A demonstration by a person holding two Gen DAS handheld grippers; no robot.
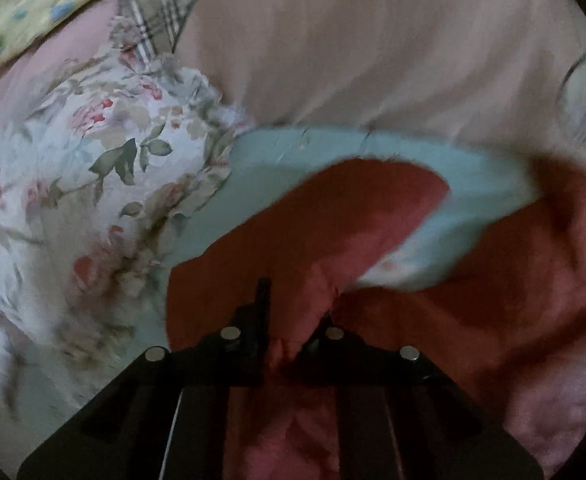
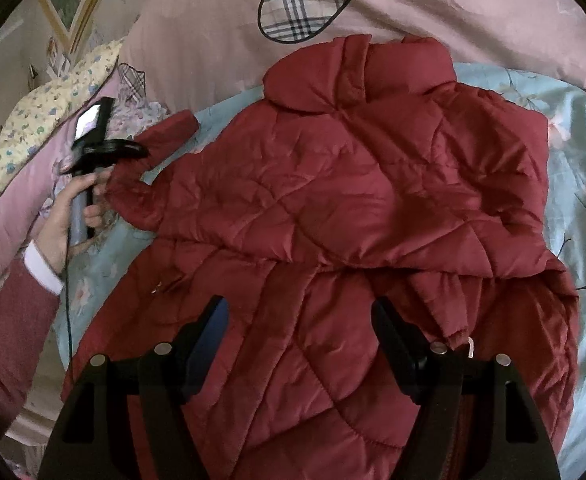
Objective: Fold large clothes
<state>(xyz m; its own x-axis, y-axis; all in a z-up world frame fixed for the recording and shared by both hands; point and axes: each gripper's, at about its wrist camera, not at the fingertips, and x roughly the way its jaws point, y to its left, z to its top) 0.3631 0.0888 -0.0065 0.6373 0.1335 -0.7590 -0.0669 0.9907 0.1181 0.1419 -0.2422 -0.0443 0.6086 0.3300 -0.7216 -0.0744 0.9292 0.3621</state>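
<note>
left tongs (image 1: 283, 344): we clamp the red jacket's (image 2: 333, 208) left sleeve (image 2: 161, 148), out at the bed's (image 2: 581, 184) left | right tongs (image 2: 299, 344): wide, empty, over the hem | step: sleeve fold | next: we judge sleeve goes across chest

Left gripper (image 1: 289, 344): jaws drawn together, pinching a fold of red jacket (image 1: 313, 248) cloth between the tips; the wrist view is blurred, so the exact bite is hard to read. From the right wrist view, left hand (image 2: 75, 216) wraps the gripper's handle, dark red sleeve (image 2: 9, 340) with white cuff, arm reaching in from the left edge. Right gripper (image 2: 301, 332): jaws standing wide apart, angled downward, nothing between the pads.
</note>
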